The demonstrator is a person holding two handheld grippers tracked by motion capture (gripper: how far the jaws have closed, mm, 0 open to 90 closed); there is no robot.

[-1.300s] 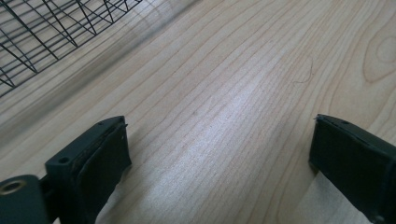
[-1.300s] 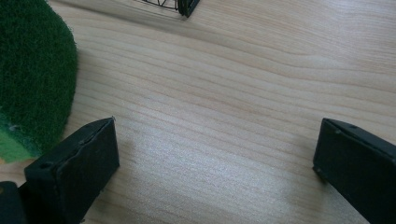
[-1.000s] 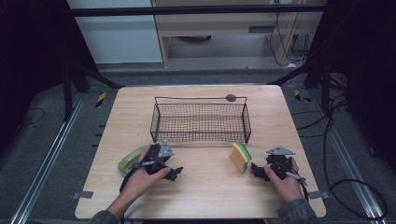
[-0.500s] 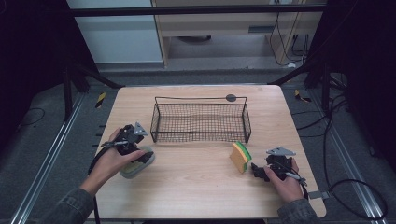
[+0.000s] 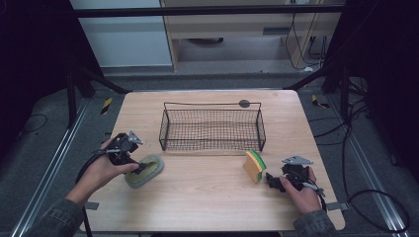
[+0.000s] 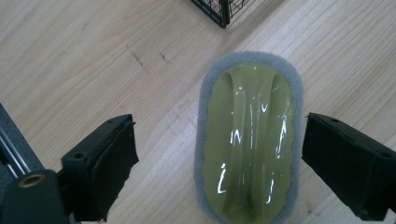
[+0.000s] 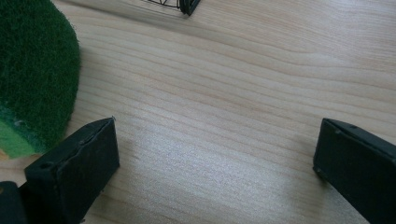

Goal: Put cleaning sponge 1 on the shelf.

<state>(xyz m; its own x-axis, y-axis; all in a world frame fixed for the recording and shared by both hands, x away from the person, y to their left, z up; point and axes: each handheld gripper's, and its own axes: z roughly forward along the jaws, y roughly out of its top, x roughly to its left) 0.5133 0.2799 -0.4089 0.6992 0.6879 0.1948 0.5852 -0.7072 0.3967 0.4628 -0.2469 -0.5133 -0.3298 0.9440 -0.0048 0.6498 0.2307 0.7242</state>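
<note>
Straddling the glossy green scrubber (image 6: 250, 142) with open left tongs (image 6: 224, 163), closing off-centre could squirt it sideways across the desk (image 5: 212, 197); right tongs (image 7: 215, 172) open, empty beside sponge (image 7: 32, 70).

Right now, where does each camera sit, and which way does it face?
High view: above the person's side, looking forward and down on the table; both forearms show.
Left gripper view: on the left hand-held gripper, looking down at the grey-rimmed scrubber between open jaws.
Right gripper view: on the right hand-held gripper, facing bare wood, the green sponge beside one jaw.
Shared: both gripper views catch a corner of the wire basket.
</note>
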